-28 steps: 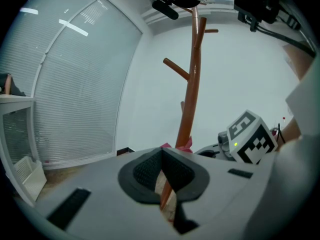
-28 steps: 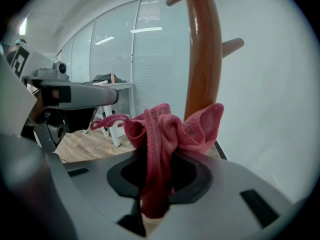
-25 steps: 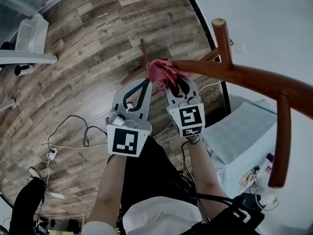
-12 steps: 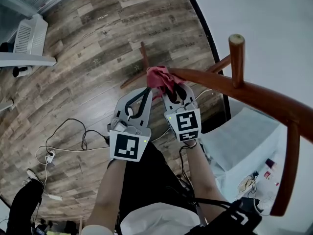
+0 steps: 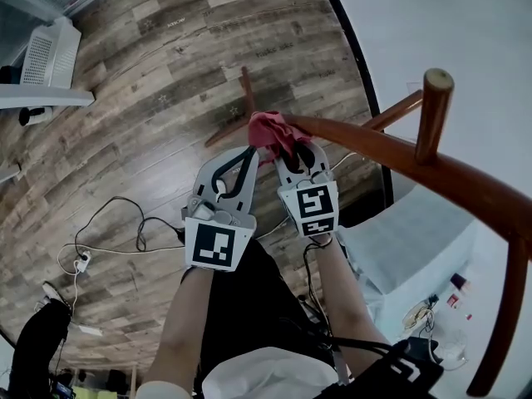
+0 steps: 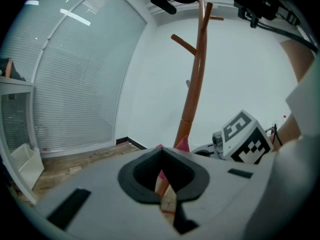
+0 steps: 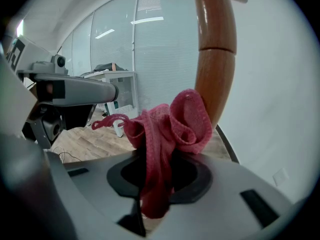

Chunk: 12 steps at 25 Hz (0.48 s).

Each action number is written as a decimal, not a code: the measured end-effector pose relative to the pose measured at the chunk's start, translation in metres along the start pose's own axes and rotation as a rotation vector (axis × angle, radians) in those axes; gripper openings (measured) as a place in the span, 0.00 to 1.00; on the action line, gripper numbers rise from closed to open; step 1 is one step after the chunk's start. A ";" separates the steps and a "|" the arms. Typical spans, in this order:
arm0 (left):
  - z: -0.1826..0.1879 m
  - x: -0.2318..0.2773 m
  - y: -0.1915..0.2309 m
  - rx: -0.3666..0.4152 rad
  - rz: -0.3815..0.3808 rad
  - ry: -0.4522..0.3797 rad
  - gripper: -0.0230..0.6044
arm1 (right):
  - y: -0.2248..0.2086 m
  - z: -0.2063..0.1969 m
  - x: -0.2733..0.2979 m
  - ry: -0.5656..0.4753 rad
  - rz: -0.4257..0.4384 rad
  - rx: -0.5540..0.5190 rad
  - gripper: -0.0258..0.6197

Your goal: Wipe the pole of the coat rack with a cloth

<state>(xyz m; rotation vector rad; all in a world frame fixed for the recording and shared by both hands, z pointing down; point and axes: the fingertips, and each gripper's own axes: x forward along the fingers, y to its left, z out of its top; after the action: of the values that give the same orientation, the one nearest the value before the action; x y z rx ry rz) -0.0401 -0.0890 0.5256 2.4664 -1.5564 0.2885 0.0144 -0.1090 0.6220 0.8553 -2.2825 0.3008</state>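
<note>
Pole (image 5: 374, 150) of the coat rack, reddish-brown wood, rises from legs (image 5: 243, 98) on the wood floor (image 5: 141, 98), close to the floor's edge along the white wall. Low on it, just above the legs, a bunched pink-red cloth (image 5: 270, 130) presses against its side. The right gripper (image 5: 295, 150) has its jaws clamped on that cloth, which spills out over them. The left gripper (image 5: 243, 150) hangs just beside the right one, its 2 jaws drawn together with nothing between them. 1 peg (image 5: 434, 110) juts from the pole higher up.
</note>
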 end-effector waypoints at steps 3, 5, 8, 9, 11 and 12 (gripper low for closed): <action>-0.005 0.000 0.003 -0.002 0.004 0.004 0.06 | 0.001 -0.005 0.004 0.010 0.003 0.003 0.20; -0.008 0.000 0.003 -0.006 0.006 0.008 0.06 | 0.001 -0.009 0.006 0.017 0.006 0.003 0.20; -0.012 0.000 0.003 -0.011 0.006 0.015 0.06 | 0.001 -0.013 0.009 0.026 0.005 0.004 0.20; -0.013 0.000 0.003 -0.010 0.005 0.016 0.06 | 0.001 -0.014 0.010 0.029 0.004 0.005 0.20; -0.014 0.000 0.004 -0.007 0.004 0.018 0.06 | 0.001 -0.017 0.012 0.034 0.003 0.006 0.20; -0.015 0.000 0.005 -0.007 0.005 0.019 0.06 | 0.001 -0.018 0.013 0.035 0.001 0.006 0.20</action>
<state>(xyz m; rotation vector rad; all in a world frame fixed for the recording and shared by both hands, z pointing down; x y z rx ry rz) -0.0452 -0.0862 0.5405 2.4480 -1.5531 0.3066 0.0155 -0.1070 0.6445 0.8449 -2.2511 0.3207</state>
